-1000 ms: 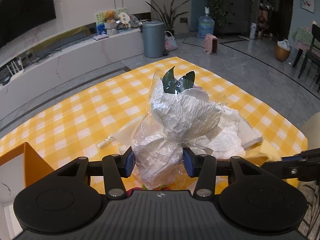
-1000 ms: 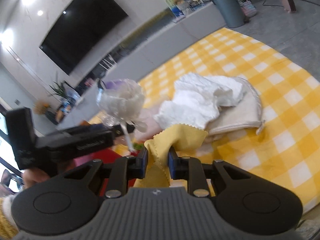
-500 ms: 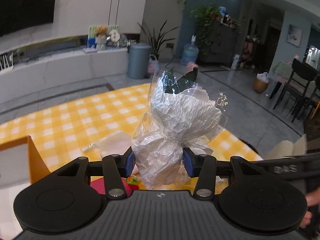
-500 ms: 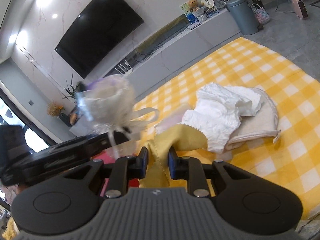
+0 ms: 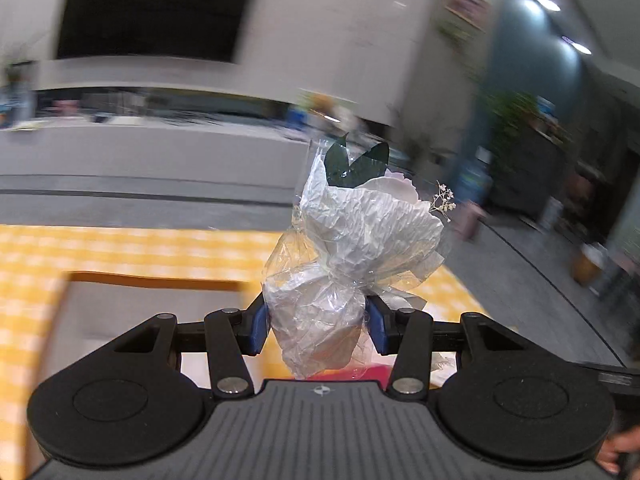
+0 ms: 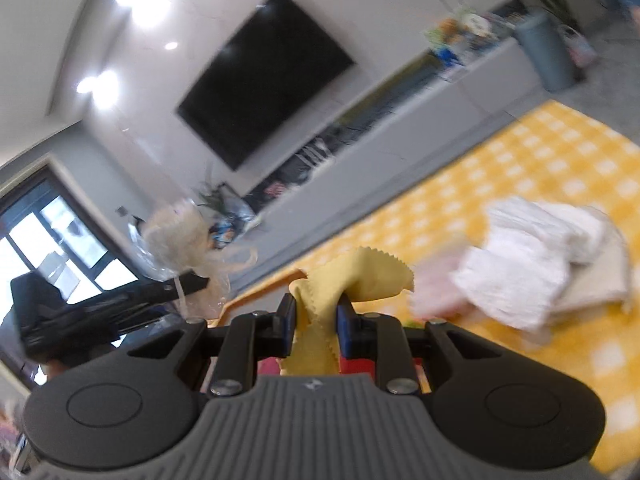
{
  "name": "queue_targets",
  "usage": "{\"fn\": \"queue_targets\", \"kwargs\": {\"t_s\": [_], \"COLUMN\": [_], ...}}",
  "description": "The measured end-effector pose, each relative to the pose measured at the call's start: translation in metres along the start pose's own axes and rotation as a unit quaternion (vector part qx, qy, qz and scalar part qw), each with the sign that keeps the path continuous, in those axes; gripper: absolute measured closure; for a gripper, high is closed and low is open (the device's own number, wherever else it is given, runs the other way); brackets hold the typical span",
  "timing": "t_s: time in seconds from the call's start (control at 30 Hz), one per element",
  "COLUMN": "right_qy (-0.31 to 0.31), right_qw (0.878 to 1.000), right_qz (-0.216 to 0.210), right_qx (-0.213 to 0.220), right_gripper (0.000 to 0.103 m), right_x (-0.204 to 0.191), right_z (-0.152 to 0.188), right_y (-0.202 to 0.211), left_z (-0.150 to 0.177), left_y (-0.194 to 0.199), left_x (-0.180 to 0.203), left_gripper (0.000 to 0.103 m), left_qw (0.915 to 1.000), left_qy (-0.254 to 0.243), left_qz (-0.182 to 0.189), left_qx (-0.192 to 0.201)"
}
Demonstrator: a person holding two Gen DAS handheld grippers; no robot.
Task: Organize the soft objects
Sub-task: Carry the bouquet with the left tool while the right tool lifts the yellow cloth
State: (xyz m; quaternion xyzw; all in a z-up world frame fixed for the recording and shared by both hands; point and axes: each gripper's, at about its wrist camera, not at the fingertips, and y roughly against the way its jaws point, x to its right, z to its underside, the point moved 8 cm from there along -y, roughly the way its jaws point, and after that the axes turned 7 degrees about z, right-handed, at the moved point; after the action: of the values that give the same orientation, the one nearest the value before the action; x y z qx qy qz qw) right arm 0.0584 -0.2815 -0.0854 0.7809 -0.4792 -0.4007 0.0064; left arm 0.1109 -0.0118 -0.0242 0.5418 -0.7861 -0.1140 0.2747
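Note:
My left gripper [image 5: 316, 326] is shut on a wrapped bouquet [image 5: 352, 248]: crinkled white paper and clear film, dark green leaves on top. It hangs above an orange box [image 5: 152, 280] with a pale inside on the yellow checked tablecloth [image 5: 120, 244]. In the right wrist view the same bouquet [image 6: 180, 240] shows at the left, held by the left gripper. My right gripper [image 6: 316, 320] is shut on a yellow cloth [image 6: 352, 280] with zigzag edges, lifted off the table. A pile of white cloths [image 6: 536, 252] on a beige towel lies to its right.
A pink fabric piece [image 6: 436, 284] lies beside the white pile. Something red [image 6: 356, 364] sits below my right fingers. Behind the table run a low grey TV bench [image 5: 160, 148], a dark screen [image 6: 264, 76] and a grey bin [image 6: 548, 56].
The left gripper has risen and swung left with the bouquet, from over the cloth pile to over the orange box. The right gripper has lifted the yellow cloth a little.

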Motion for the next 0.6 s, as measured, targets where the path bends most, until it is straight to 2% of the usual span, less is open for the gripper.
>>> {"fn": "queue_targets", "kwargs": {"t_s": [0.17,0.4,0.53,0.6], "right_qy": [0.060,0.146,0.237,0.265], "right_qw": [0.998,0.989,0.969,0.959], "right_qz": [-0.004,-0.014,0.001,0.024], "right_qx": [-0.003,-0.022,-0.066,-0.095], "right_gripper": [0.082,0.082,0.082,0.082], "right_x": [-0.051,-0.144,-0.195,-0.204], "right_z": [0.003,0.014,0.041,0.057], "right_y": [-0.008,-0.050,-0.098,-0.128], "left_z": [0.010,0.022,0.031,0.033], "left_y": [0.020,0.042,0.050,0.057], "left_x": [-0.063,-0.102,-0.115,-0.125], "left_gripper": [0.048,0.048,0.048,0.048], "left_qw": [0.9970,0.9918,0.9917,0.9905], "left_qy": [0.058,0.081,0.098,0.108], "left_qz": [-0.052,-0.100,-0.082,-0.083], "left_qx": [0.007,0.000,-0.010,-0.013]}}
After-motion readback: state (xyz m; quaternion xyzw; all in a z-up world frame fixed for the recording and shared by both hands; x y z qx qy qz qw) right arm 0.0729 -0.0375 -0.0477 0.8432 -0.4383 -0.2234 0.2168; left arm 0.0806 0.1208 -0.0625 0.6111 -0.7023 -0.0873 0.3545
